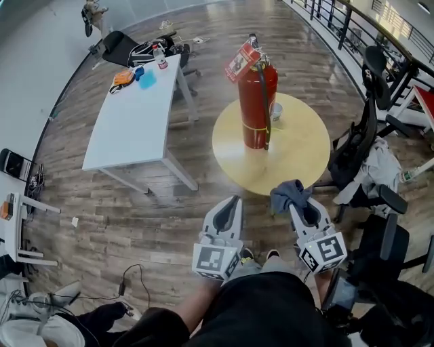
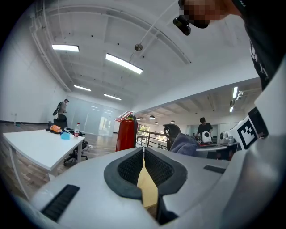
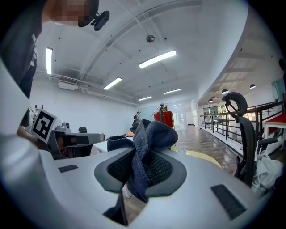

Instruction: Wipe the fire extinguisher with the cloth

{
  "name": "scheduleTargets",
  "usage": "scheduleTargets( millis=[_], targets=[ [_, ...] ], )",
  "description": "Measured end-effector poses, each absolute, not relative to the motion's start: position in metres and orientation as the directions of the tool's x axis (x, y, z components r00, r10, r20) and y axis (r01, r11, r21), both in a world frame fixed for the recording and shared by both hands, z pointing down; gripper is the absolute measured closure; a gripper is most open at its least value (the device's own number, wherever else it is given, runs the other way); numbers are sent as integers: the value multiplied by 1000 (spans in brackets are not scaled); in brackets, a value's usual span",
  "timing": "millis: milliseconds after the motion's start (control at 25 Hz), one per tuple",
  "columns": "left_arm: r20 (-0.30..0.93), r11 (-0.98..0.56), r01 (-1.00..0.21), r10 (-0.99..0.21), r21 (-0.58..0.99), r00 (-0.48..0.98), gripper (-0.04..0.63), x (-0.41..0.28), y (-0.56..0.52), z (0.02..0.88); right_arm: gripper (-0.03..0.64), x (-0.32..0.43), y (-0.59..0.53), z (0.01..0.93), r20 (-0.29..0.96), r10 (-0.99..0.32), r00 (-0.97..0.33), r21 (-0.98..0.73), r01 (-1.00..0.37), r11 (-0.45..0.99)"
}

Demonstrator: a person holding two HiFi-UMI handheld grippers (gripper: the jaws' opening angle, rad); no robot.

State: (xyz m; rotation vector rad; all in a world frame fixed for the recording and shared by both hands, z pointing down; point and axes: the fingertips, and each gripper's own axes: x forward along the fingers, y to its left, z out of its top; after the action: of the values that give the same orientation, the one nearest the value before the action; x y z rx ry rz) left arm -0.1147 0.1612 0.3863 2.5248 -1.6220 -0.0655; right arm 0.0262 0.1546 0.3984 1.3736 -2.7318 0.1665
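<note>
Holds a dark blue cloth (image 1: 288,194) clamped in the right gripper (image 1: 303,207), bunched up and spilling over the jaw tips. Carries the left gripper (image 1: 232,202) pressed shut on nothing, just at nine o'clock of the right one. Points both toward the red fire extinguisher (image 1: 257,101), upright at twelve o'clock and well apart from the cloth.

Looks like the very start: cloth in hand, no contact with the extinguisher, all the wiping yet to do. Probably calls for a step forward and a reach across the table before the first stroke.

Finds the extinguisher near the middle of a round yellow table (image 1: 298,162), with a small cup (image 1: 276,110) just at its three o'clock and a tag (image 1: 239,62) hanging near its top. Takes in a white table (image 1: 129,122) at ten o'clock bearing a bottle (image 1: 161,59), an office chair (image 1: 369,122) at two o'clock, a railing (image 1: 339,20) beyond, and a wood-plank floor (image 1: 135,210) throughout.
</note>
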Motion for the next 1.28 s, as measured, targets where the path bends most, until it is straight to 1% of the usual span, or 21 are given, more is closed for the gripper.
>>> scheduleTargets(
  millis=[200,440,840,1160,1280],
  targets=[
    [39,-423,-894,-901,152,433,566,-115,134,387,528,28,127,396,124,-808,-576,-62,-817,573],
    [51,-411,-900,-905,145,422,566,-113,83,394,528,29,74,404,120,-798,-590,-74,-807,586],
    [33,-382,-918,-921,102,387,566,-94,-50,379,528,45,-62,386,20,-761,-648,-71,-760,646],
    [28,-344,-937,-938,69,346,567,-79,-104,372,528,46,-119,370,-36,-708,-705,-87,-704,705],
    [27,-314,-947,-948,73,316,566,-82,-119,372,528,44,-133,368,-56,-674,-736,-64,-671,738]
  ],
)
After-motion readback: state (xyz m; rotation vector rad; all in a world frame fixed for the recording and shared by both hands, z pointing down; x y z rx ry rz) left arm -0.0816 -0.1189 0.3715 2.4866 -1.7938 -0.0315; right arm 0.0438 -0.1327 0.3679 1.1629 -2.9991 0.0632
